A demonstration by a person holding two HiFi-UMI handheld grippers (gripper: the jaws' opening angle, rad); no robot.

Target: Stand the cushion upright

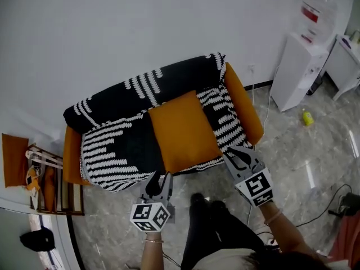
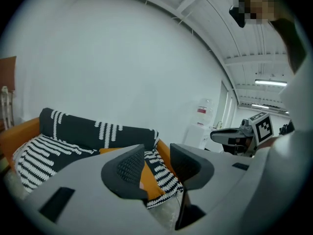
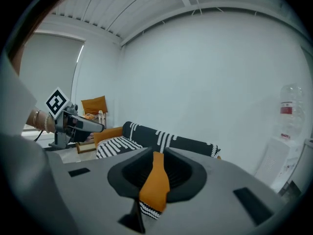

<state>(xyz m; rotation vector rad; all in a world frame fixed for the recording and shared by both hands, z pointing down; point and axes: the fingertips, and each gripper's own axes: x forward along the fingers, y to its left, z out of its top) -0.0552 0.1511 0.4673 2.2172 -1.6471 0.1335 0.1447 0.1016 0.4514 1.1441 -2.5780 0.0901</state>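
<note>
Cushion (image 1: 183, 131), plain orange and roughly square, lies flat on the seat of a sofa (image 1: 247, 103), its far edge against the backrest and its near edge at the seat's front. A black throw with white stripes (image 1: 112, 151) covers the seat and back, leaving the sofa's orange arms bare at both ends.

The left gripper (image 1: 162, 175) hovers in front of the seat near the cushion's near left corner, its jaws apart and holding nothing. The right gripper (image 1: 236, 152) sits over the striped throw just beside the cushion's near right corner, its jaws also parted and gripping nothing.

At the far left stands a wooden rack (image 1: 59, 193). The wall (image 1: 112, 27) is white. The floor (image 1: 304, 167) is glossy grey marble. To the right stands a white water dispenser (image 1: 301, 66), with a yellow bottle (image 1: 307, 117) on the floor near it.
</note>
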